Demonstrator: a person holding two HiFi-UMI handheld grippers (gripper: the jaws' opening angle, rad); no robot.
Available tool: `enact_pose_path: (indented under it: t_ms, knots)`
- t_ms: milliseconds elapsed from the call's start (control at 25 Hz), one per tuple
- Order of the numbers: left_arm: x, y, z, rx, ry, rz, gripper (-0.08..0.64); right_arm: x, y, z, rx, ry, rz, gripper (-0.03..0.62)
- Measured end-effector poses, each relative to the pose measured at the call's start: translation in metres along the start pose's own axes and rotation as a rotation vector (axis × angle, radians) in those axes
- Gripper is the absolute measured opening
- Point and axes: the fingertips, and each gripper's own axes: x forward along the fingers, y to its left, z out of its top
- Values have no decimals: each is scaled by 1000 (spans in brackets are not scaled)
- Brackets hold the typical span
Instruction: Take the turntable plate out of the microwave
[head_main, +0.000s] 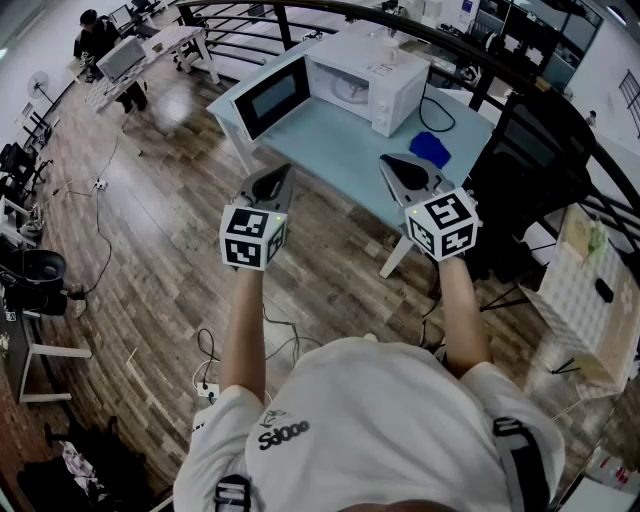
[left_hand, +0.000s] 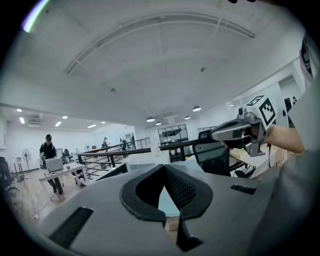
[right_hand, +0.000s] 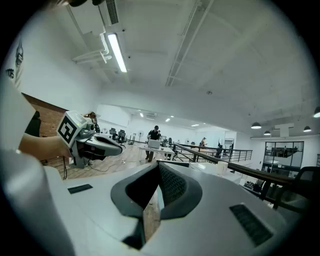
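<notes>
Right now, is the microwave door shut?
No, in the head view the door stands swung wide open at the left side of the microwave.

There is one microwave (head_main: 365, 85), one table (head_main: 330, 150), one blue cloth (head_main: 430, 150), one black chair (head_main: 530, 140), and two grippers: left gripper (head_main: 286, 170), right gripper (head_main: 385, 160).

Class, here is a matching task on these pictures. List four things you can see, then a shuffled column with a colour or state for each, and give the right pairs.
Things:
1. microwave
2. small item lying right of it
3. office chair
4. left gripper

Colour or state:
a. black
b. shut, nothing between the jaws
c. white
d. blue

Pairs: 1-c, 2-d, 3-a, 4-b
</notes>
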Motion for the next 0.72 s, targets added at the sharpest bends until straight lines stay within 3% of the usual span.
enact_pose_path:
  t_ms: [720]
  knots:
    - [-26,36,-38,-39,-7,-16,18,33,36,-10,40,34,-43,6]
